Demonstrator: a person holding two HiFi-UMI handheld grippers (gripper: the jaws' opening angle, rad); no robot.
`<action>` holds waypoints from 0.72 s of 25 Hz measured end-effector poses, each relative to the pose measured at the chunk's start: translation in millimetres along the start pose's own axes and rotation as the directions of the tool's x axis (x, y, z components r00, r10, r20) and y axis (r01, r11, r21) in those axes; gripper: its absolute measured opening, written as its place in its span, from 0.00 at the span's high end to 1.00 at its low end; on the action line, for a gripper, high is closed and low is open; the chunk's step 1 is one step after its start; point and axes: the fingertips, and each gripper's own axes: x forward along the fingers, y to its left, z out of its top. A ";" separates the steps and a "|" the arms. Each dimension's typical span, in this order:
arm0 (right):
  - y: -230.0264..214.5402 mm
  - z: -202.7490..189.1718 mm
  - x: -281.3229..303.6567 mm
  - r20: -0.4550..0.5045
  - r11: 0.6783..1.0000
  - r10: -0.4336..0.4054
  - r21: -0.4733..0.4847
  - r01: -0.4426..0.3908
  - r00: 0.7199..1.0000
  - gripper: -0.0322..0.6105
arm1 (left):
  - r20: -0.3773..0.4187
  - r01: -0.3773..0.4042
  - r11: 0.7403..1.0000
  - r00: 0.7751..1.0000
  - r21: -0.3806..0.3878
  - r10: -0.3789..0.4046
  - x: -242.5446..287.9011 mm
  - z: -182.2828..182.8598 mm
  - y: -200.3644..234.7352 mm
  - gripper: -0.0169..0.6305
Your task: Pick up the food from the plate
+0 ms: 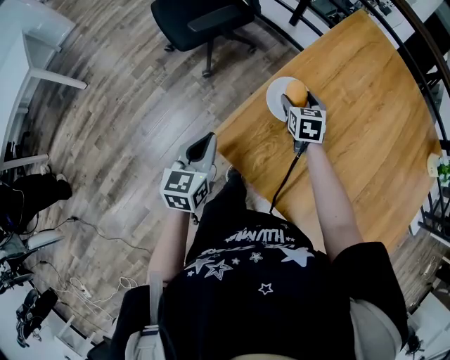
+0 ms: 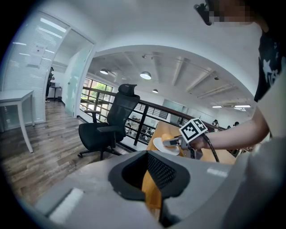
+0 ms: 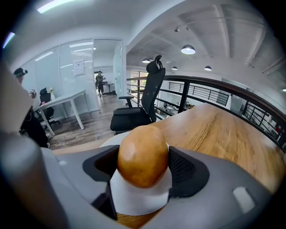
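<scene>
Some food (image 3: 143, 154) grasped by right hand-held gripper (image 1: 298, 100); left hand-held gripper (image 1: 206, 142) ajar; chair (image 1: 204, 21) beyond.

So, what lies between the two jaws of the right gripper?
The round brown food, resting on the white plate; the right gripper view shows it.

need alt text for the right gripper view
Brown rounded food sits on a white plate between the right gripper's jaws, pads against its sides. Behind: wooden table at right, black chair at left.
</scene>
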 end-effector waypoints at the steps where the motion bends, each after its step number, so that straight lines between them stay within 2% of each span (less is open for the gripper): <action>1: 0.2 -0.1 0.1 -0.001 1.000 -0.001 0.000 0.001 1.000 0.41 | 0.000 -0.001 1.000 1.000 -0.002 0.001 -0.7 -0.4 0.6 0.97; 18: 17.4 8.9 -42.5 0.042 0.996 0.090 -0.007 -0.090 0.995 0.42 | 0.026 0.004 0.999 1.000 0.035 -0.005 -16.0 8.9 -19.9 0.97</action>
